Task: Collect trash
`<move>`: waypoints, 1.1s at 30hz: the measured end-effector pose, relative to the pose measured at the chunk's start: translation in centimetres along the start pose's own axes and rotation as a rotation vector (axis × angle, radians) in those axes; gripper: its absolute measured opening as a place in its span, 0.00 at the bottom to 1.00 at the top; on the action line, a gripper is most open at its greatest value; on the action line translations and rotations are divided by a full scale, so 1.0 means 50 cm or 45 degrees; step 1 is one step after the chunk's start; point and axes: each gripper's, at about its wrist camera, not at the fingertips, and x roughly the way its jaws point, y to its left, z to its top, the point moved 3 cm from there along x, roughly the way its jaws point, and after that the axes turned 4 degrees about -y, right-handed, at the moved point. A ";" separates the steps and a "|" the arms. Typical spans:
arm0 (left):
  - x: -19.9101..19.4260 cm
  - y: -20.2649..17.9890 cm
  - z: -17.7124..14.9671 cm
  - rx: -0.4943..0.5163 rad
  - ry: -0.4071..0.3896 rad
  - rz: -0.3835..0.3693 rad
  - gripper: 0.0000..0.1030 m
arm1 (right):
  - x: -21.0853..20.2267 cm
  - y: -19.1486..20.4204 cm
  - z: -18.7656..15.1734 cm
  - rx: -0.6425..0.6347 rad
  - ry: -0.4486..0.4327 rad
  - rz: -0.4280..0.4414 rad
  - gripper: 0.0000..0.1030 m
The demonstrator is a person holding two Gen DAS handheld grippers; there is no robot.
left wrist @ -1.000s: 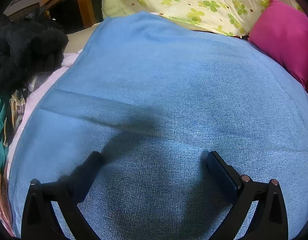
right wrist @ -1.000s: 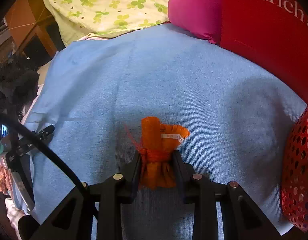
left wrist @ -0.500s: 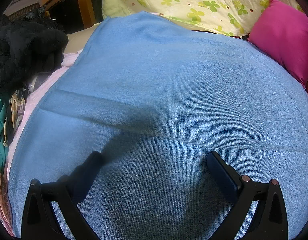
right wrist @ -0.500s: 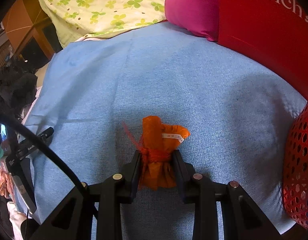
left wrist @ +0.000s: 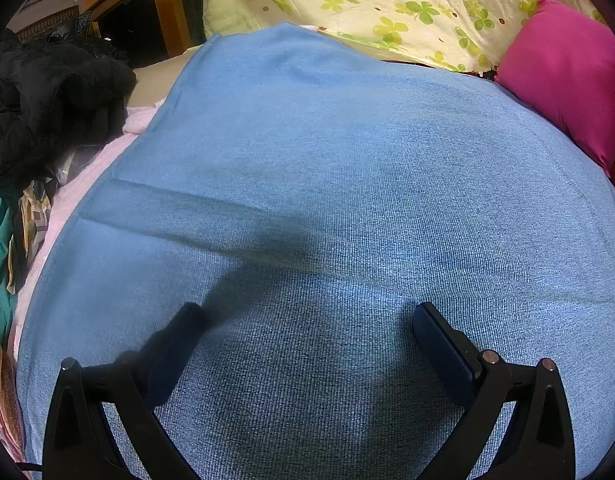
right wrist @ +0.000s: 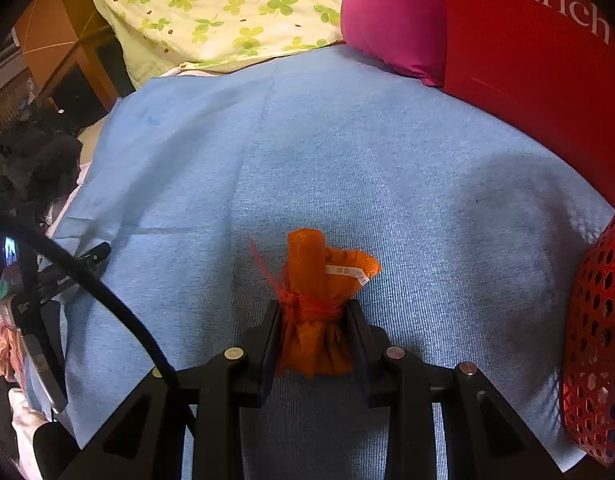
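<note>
My right gripper is shut on an orange tied bag of trash, which it holds just above the blue blanket. The bag has a white label and a red string round its neck. A red mesh basket stands at the right edge of the right wrist view. My left gripper is open and empty over the blue blanket. The left gripper also shows at the left edge of the right wrist view.
A pink pillow and a red bag with white lettering lie at the right. A yellow clover-print quilt lies at the back. Black clothes are heaped at the left beside a wooden cabinet.
The right gripper has moved slightly with the orange bag still held; the view shifts a little. The left gripper has not moved.
</note>
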 end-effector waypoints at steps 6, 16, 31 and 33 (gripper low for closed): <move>0.000 0.000 0.000 0.000 0.000 0.000 1.00 | 0.004 0.003 0.003 -0.012 0.011 0.054 0.48; 0.000 0.000 -0.001 0.000 -0.001 0.001 1.00 | 0.006 0.011 0.002 -0.024 0.008 0.039 0.50; 0.000 0.000 -0.001 0.000 -0.002 0.001 1.00 | 0.007 0.019 0.001 0.041 -0.011 0.023 0.57; 0.000 0.000 -0.001 0.000 -0.002 0.000 1.00 | 0.008 0.021 0.001 0.035 -0.011 0.022 0.58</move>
